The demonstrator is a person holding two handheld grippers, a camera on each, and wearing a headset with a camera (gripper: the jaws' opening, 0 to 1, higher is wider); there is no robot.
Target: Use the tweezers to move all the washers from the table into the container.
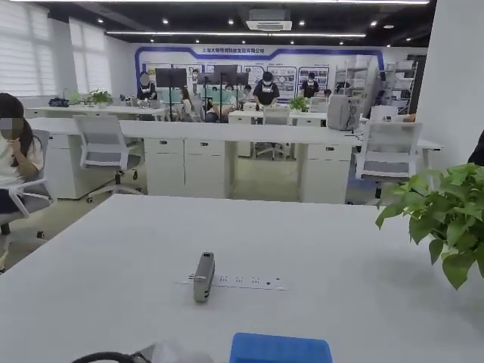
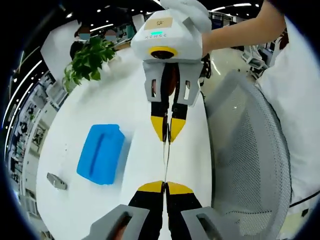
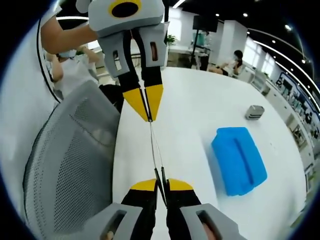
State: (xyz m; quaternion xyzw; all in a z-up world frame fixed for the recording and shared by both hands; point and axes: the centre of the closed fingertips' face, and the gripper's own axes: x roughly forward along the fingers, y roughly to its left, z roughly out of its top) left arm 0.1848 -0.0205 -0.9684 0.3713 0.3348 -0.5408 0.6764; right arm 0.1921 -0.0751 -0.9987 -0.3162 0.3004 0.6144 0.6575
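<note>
The head view is looking across the white table (image 1: 113,249). It is taking in a power strip (image 1: 249,282), a small grey box (image 1: 203,277) sitting at the strip's left end, a leafy plant (image 1: 446,219) at the right, and the top edge of the blue container (image 1: 280,349) at the bottom of the picture.

The two gripper views are adding the tweezers (image 3: 154,145), a thin metal pair whose two slim legs are showing as bright lines. They are stretching through the air between the grippers, over the table's edge and beside a mesh chair (image 3: 65,165). The right gripper (image 3: 161,184) is pinching one end, its yellow tips narrowed tight onto the metal. The left gripper (image 3: 148,112) is clamping the opposite end the same way.

The container is lying on the table off to one side, apart from the tweezers, and is showing a long groove along its top.
</note>
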